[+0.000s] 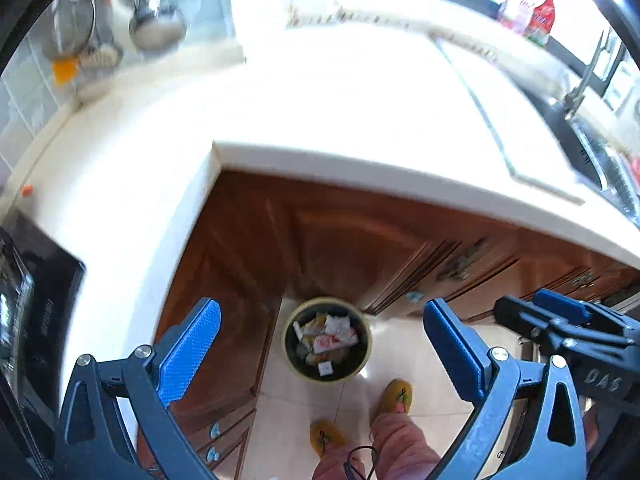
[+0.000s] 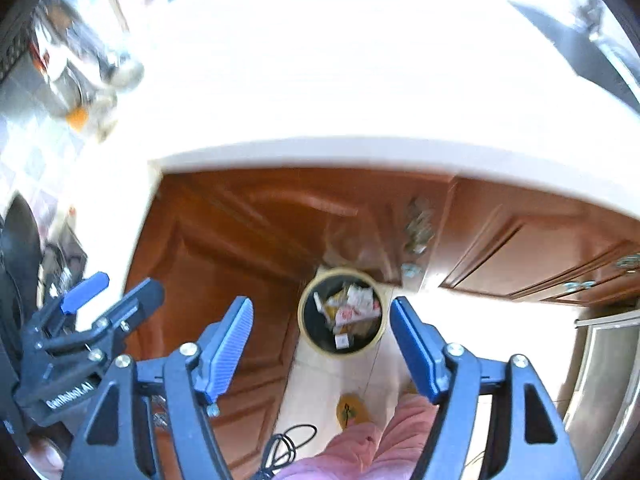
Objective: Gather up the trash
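A round bin (image 1: 326, 339) with a pale rim and dark liner stands on the tiled floor in the corner of the wooden cabinets, holding several crumpled wrappers and papers (image 1: 330, 336). My left gripper (image 1: 320, 320) hangs high above it, open, with nothing between its blue pads. In the right wrist view the same bin (image 2: 343, 312) sits far below my right gripper (image 2: 322, 312), which is also open and empty. Each gripper shows at the edge of the other's view: the right one (image 1: 560, 320), the left one (image 2: 88, 292).
A white L-shaped countertop (image 1: 320, 100) wraps around the corner above brown cabinet doors (image 1: 340, 240). A sink and tap (image 1: 580, 112) lie at the right, hanging pots (image 1: 156, 24) at the back left. A person's pink trouser legs and yellow slippers (image 1: 396, 396) stand beside the bin.
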A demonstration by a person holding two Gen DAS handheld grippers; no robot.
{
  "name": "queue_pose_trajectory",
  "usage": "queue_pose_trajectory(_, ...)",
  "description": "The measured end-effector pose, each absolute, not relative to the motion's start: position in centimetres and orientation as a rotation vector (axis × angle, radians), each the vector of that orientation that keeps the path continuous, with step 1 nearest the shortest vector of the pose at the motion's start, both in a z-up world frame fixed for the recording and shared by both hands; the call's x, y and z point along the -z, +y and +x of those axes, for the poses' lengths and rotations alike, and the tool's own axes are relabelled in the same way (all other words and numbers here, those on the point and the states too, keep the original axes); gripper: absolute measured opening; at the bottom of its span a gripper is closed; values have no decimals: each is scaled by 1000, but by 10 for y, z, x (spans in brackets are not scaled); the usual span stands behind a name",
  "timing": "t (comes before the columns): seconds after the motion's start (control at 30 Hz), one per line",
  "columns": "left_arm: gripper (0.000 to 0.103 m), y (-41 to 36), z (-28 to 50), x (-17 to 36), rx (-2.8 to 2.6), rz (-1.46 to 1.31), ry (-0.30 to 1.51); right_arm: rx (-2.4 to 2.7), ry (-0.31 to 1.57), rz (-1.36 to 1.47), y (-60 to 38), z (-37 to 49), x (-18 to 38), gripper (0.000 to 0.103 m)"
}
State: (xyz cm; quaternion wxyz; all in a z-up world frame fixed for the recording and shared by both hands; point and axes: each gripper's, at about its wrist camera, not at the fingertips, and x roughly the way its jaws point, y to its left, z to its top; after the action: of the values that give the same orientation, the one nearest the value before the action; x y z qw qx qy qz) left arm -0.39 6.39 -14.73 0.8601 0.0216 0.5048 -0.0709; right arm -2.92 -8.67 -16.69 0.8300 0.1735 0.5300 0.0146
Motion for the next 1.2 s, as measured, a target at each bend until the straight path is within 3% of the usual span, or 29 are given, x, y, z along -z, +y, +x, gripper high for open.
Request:
queue_pose_trajectory(0.37, 101, 45, -6, 38, 147, 62, 888, 72, 914, 345, -110, -46, 35, 78)
queue_pose_trajectory(0.67, 101, 25, -1, -29, 123, 53, 773, 95, 822, 281, -110, -52, -22, 78)
queue_pose_trajectory(1.2, 102, 17, -1, -53, 104, -14, 747, 94, 706, 206, -109, -54, -57, 79)
